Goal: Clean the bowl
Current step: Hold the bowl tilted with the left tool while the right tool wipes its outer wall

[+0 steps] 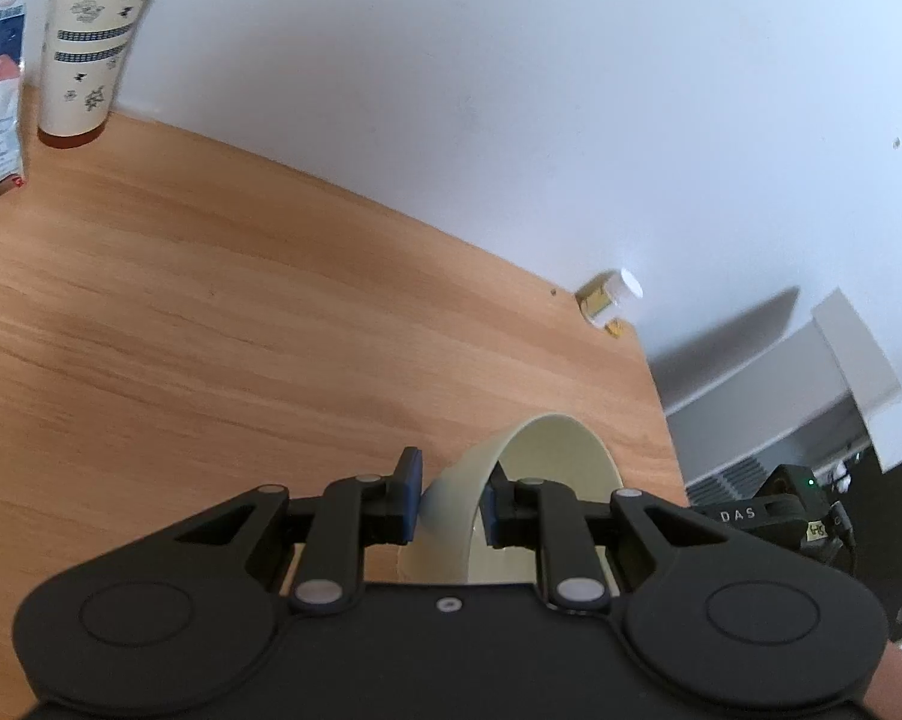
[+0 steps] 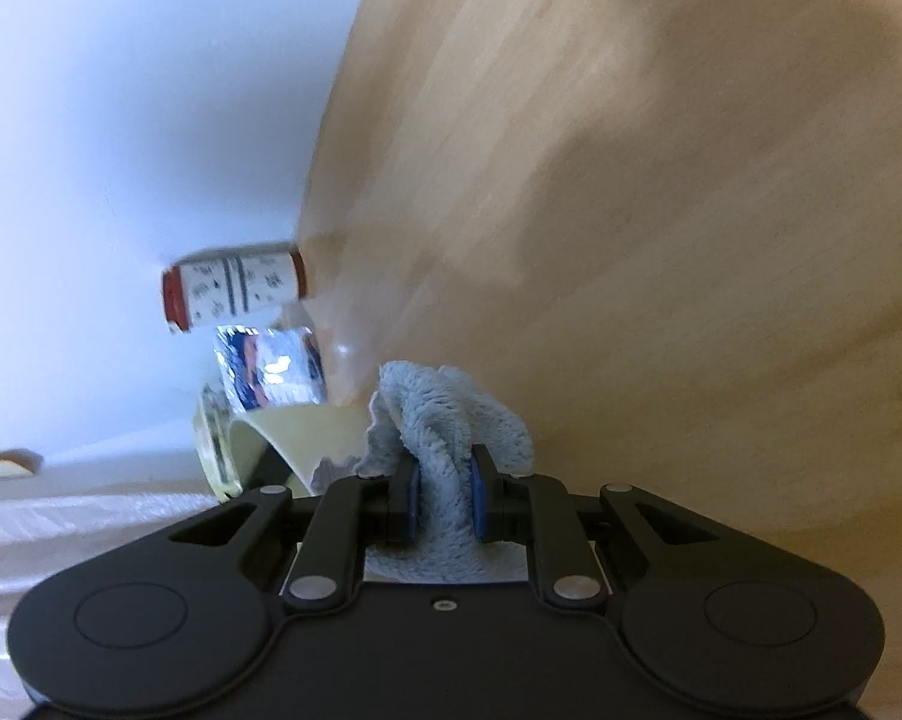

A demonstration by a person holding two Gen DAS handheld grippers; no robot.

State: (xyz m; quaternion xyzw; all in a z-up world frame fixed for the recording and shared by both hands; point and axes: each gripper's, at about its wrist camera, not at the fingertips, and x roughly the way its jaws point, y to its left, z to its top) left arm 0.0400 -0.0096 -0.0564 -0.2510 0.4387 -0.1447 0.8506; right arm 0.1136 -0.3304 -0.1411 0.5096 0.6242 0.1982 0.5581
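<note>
The left tongs [image 1: 451, 507] pinch the bowl [image 1: 547, 462] by its wall, one pad outside and one inside, above the tabletop [image 1: 211, 300]. The right tongs [image 2: 445, 495] are pressed together on a cloth [image 2: 445, 414], with the bowl just to their left. For a good wipe, I think the bowl must stay firm and the cloth must reach inside. The bowl's bottom is hidden behind the tongs, and the right view is blurred.

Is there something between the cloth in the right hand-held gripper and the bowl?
Nothing visible. The right hand-held gripper pinches the blue cloth, and the cream bowl lies just beside it, held by the left hand-held gripper.
</note>
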